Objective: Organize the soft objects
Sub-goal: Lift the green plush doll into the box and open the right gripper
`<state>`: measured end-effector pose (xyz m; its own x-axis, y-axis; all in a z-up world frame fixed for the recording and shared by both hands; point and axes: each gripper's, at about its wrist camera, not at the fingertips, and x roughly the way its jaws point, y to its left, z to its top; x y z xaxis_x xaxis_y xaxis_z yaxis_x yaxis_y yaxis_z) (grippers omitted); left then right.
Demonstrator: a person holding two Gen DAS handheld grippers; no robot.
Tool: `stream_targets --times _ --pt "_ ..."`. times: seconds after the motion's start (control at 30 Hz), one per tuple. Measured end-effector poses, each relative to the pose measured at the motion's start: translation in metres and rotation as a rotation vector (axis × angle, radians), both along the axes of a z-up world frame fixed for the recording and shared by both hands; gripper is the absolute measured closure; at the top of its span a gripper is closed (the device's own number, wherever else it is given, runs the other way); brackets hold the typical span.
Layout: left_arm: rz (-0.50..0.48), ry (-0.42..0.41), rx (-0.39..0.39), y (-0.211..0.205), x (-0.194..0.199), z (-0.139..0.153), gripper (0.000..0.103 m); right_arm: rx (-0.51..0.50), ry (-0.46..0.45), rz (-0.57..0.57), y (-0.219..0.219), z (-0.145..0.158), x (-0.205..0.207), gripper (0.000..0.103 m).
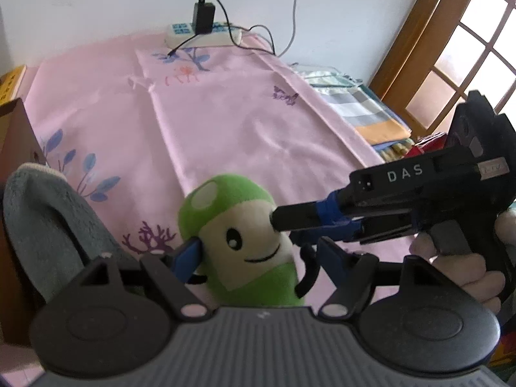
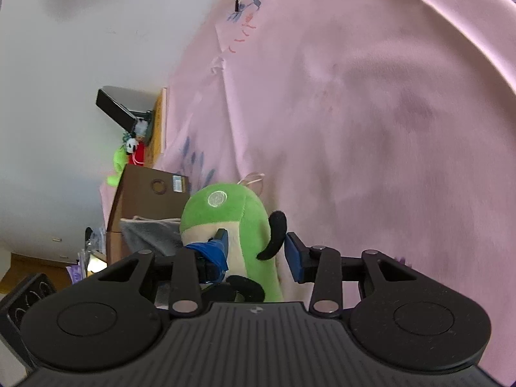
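Fingers of the left gripper stand apart around the green-and-cream plush mushroom toy, one blue pad at its cheek; whether they pinch is unclear; the right gripper straddles it too, jaws apart, one finger against its face; the toy stands upright on the pink floral bedsheet, its base hidden; the grey towel is cut off.

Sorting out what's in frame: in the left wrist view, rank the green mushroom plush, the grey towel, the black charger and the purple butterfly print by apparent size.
1. Grey towel and green mushroom plush: about alike, both near the camera, so unsure.
2. Black charger, far off.
3. Purple butterfly print.
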<state>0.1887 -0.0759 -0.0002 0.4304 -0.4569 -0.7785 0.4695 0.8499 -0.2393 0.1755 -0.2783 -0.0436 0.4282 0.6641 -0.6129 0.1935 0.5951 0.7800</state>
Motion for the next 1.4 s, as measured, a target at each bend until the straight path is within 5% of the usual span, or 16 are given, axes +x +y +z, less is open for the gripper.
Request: stream_targets --times 0.27,0.37,0.83,1.07,1.4 --pt "-0.035 -0.050 -0.113 0.014 -0.018 0.034 0.031 -0.005 -0.119 -0.020 0.017 0.048 -0.021 0.078" --pt "-0.043 -0.165 -0.068 0.014 -0.031 0.054 0.031 -0.025 -0.185 -0.026 0.032 0.070 -0.022 0.077" --pt "0.068 -0.461 -0.120 0.128 -0.046 0.142 0.031 0.004 -0.480 0.123 0.148 0.158 0.025 0.077" --pt "0.171 -0.476 -0.051 0.203 -0.021 0.138 0.031 -0.009 -0.451 0.216 0.234 0.141 0.067 0.077" --pt "0.213 -0.305 0.075 0.265 0.035 0.072 0.031 -0.119 -0.292 0.250 0.306 0.082 0.092 0.076"
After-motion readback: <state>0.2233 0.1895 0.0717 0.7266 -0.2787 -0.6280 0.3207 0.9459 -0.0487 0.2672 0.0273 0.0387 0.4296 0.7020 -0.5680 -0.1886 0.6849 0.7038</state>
